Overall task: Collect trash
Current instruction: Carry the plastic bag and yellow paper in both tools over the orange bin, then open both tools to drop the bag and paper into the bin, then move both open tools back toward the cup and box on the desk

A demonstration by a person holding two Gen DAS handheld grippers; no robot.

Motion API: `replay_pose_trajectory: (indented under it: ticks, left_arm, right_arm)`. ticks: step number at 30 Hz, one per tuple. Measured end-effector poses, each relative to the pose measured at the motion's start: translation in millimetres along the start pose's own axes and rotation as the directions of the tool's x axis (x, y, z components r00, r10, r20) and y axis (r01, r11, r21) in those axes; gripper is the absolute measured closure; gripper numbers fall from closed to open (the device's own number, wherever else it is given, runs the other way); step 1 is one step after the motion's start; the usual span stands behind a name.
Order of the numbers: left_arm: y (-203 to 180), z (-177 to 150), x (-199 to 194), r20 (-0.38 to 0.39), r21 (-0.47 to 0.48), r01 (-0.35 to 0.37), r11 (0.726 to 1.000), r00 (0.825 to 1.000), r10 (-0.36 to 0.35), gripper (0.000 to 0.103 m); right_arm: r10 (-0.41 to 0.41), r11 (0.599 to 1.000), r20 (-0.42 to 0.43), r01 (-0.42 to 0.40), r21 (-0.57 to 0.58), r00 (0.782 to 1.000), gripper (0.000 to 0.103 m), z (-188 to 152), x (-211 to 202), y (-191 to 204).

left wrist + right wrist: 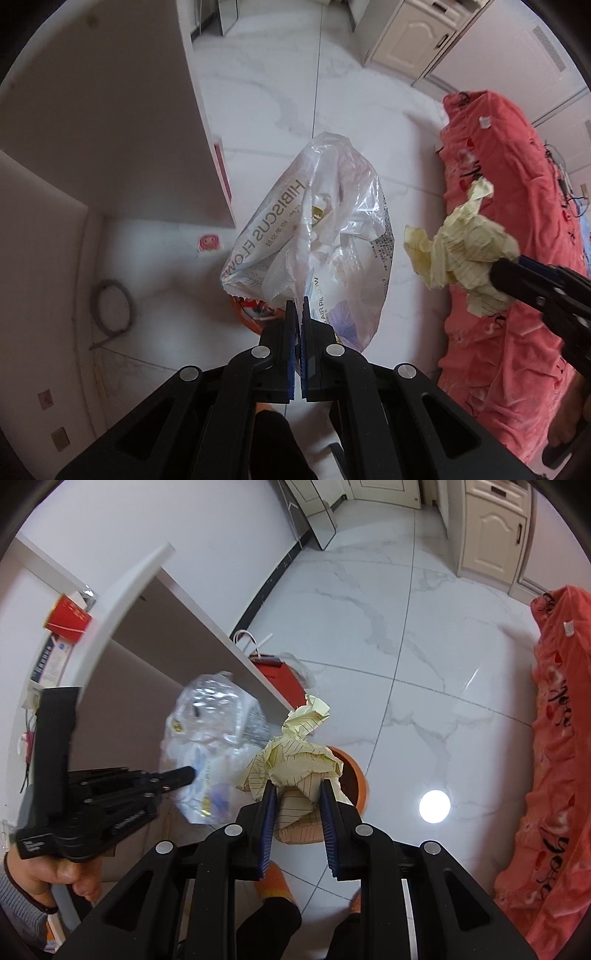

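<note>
Left gripper (297, 301) fingers clamp the plastic bag (314, 236). Right gripper (297, 788) fingers grip crumpled yellow paper (295, 760), at 3 o'clock of the bag, above the orange bin (356, 775).

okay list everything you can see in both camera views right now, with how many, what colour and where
plastic packaging bag: one, clear with print, hanging from left gripper
crumpled lined paper: one, pale yellow, in right gripper
bin: one, orange, on floor under the paper
gift bag: one, red, floor beside the white desk
blanket: one, coral red, right side
cabinet: one, cream, far wall
sticker: one, pink, floor under desk
left gripper: black, jaws shut on bag
right gripper: black, jaws gripping paper
hand: one, holding left gripper
</note>
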State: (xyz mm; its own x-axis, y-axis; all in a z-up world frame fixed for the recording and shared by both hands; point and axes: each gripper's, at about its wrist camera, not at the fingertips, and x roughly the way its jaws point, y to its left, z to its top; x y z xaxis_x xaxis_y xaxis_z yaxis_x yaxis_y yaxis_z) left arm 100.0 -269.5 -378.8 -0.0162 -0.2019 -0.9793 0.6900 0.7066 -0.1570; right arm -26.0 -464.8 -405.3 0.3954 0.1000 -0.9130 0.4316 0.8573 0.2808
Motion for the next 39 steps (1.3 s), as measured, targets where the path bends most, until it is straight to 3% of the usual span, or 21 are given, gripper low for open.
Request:
replay_pose_trajectory:
  ticks: [5,14,17,19,20,21,39]
  left_arm:
    - [0,2,39,-0.059,0.003,-0.003,1.0,0.998,0.003,0.1]
    - [4,2,71,-0.12,0.03,-0.015,0.999,0.993,0.019,0.097]
    - [5,3,72,-0.124,0.036,-0.02,0.999,0.992,0.024,0.09]
    - [5,4,72,-0.123,0.036,-0.027,0.999,0.992,0.032,0.077]
    - [5,4,72,-0.118,0.035,-0.038,0.999,0.992,0.042,0.058]
    - [5,4,70,-0.105,0.035,-0.047,0.998,0.993,0.05,0.053]
    - [26,1,65,-0.106,0.008,-0.064,0.998,0.992,0.065,0.053]
  right_arm:
    - [-0.003,1.0,-0.029,0.004,0.007,1.0,0.079,-4,29,-3]
    - [0.0,1.0,-0.069,0.0,0.011,0.998,0.079,-11,64,-3]
    - [0.004,1.0,-0.078,-0.003,0.009,0.997,0.079,-11,71,0]
    - [0.005,1.0,-0.082,-0.005,0.005,0.997,0.079,-10,74,1]
    - [0.005,1.0,-0.084,-0.005,0.004,0.996,0.079,-10,77,2]
    - [0.005,1.0,-0.086,-0.005,0.003,0.996,0.079,-9,79,2]
    - [-0.012,0.999,-0.153,0.004,-0.051,0.988,0.069,2,117,23]
